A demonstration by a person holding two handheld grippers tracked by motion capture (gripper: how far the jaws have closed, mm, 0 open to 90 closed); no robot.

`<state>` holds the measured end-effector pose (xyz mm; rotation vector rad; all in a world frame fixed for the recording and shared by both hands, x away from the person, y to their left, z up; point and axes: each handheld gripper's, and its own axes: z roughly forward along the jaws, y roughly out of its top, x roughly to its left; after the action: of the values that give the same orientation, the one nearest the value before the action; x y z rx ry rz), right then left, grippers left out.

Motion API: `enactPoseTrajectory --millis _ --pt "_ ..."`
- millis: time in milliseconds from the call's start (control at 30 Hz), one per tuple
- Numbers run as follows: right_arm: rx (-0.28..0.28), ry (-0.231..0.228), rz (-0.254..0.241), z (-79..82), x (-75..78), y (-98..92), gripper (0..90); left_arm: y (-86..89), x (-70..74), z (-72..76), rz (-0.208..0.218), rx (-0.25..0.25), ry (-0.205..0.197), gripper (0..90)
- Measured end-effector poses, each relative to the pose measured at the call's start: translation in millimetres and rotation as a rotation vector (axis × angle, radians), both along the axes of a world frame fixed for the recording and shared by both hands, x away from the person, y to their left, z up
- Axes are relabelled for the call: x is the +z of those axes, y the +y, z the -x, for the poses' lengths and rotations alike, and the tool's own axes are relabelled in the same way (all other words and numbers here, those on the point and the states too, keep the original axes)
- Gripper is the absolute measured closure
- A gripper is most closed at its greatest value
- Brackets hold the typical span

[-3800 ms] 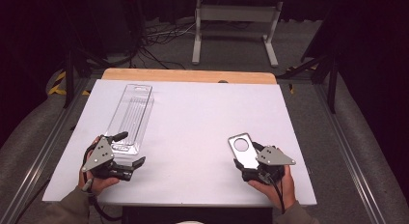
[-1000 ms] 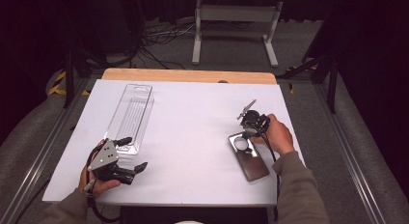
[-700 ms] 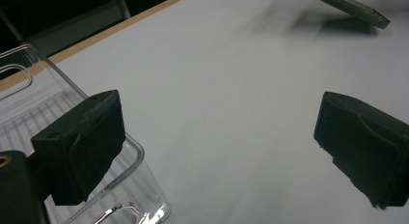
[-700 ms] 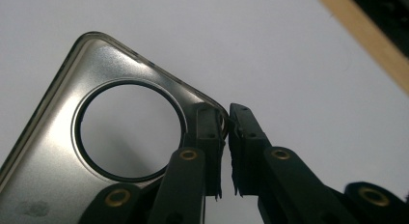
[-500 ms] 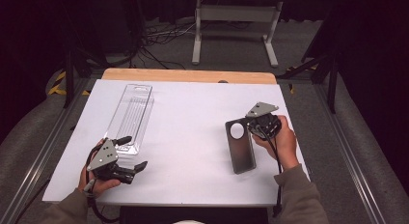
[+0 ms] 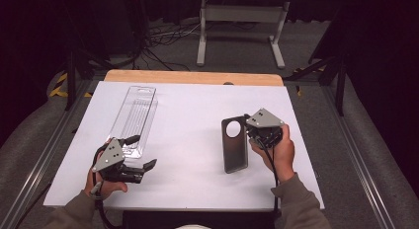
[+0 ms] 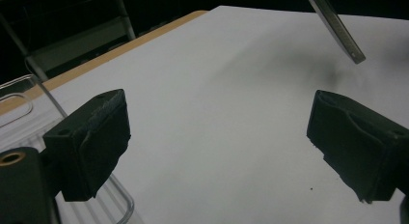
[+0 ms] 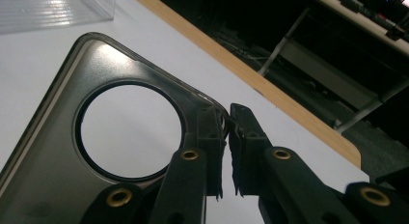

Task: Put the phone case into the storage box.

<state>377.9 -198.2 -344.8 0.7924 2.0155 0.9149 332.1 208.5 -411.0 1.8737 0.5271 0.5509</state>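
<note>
A dark grey phone case (image 6: 234, 150) with a round camera hole stands tilted up over the white table (image 6: 197, 105), right of the middle. My right gripper (image 6: 247, 123) is shut on its top corner; in the right gripper view the gripper (image 8: 226, 122) pinches the rim of the case (image 8: 48, 175) beside the hole. My left gripper (image 6: 144, 151) rests open at the front left, and its jaws have just been closing a little with nothing between them (image 7: 217, 137). A clear plastic package (image 6: 134, 115) lies just beyond it.
A wooden strip (image 6: 192, 77) runs along the table's far edge, with a metal stand (image 6: 239, 14) and cables on the floor behind. The package's corner (image 7: 19, 103) lies by my left jaw. The case's lower end (image 7: 337, 26) hangs in the left gripper view.
The right hand has lifted the phone case from lying flat to standing on edge and carried it a little left. The left hand has stayed in place.
</note>
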Motion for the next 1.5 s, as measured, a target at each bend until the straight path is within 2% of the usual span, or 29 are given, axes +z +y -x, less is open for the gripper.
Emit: enactPoseTrajectory --millis 100,367,500,633,867,900,1033,1133,1267,1333,1367,1500 --pt "0.014 -0.040 -0.014 7.2 0.7 9.6 84.0 -9.2 4.9 -1.0 0.010 -0.016 -0.008 9.7" --pt "0.046 -0.071 -0.012 13.5 -1.2 29.1 84.0 -29.5 19.9 -7.0 0.018 -0.032 -0.033 10.9" --pt "0.072 -0.078 -0.034 13.9 -2.2 42.4 84.0 -37.8 28.2 -17.7 0.075 -0.054 -0.006 11.6" --pt "0.097 -0.106 -0.019 14.8 -6.2 56.0 84.0 -50.7 30.0 -25.6 0.121 -0.069 0.024 14.9" --pt "0.123 -0.128 -0.001 21.9 -13.8 72.4 83.9 -71.0 34.5 -29.1 0.142 -0.076 0.041 20.4" --pt "0.123 -0.135 0.001 23.0 -14.1 73.1 83.9 -73.6 35.6 -29.1 0.137 -0.071 0.044 21.2" --pt "0.122 -0.176 0.010 29.5 -12.9 76.7 83.9 -83.7 38.1 -32.6 0.165 -0.057 0.081 26.4" --pt "0.121 -0.210 0.009 34.3 -10.3 79.2 83.9 -90.6 38.9 -34.5 0.161 -0.059 0.089 30.1" --pt "0.112 -0.246 0.023 38.9 -9.8 81.5 83.8 -94.4 39.8 -35.4 0.157 -0.063 0.093 38.7" --pt "0.104 -0.255 0.027 39.5 -9.7 81.6 83.7 -95.4 39.9 -35.7 0.157 -0.066 0.096 47.2" --pt "0.104 -0.255 0.027 39.5 -9.7 81.6 83.5 -95.7 40.0 -35.5 0.156 -0.061 0.094 47.2" --pt "0.101 -0.273 0.026 42.9 -9.4 82.8 83.0 -94.2 41.1 -35.3 0.153 -0.057 0.087 66.8"
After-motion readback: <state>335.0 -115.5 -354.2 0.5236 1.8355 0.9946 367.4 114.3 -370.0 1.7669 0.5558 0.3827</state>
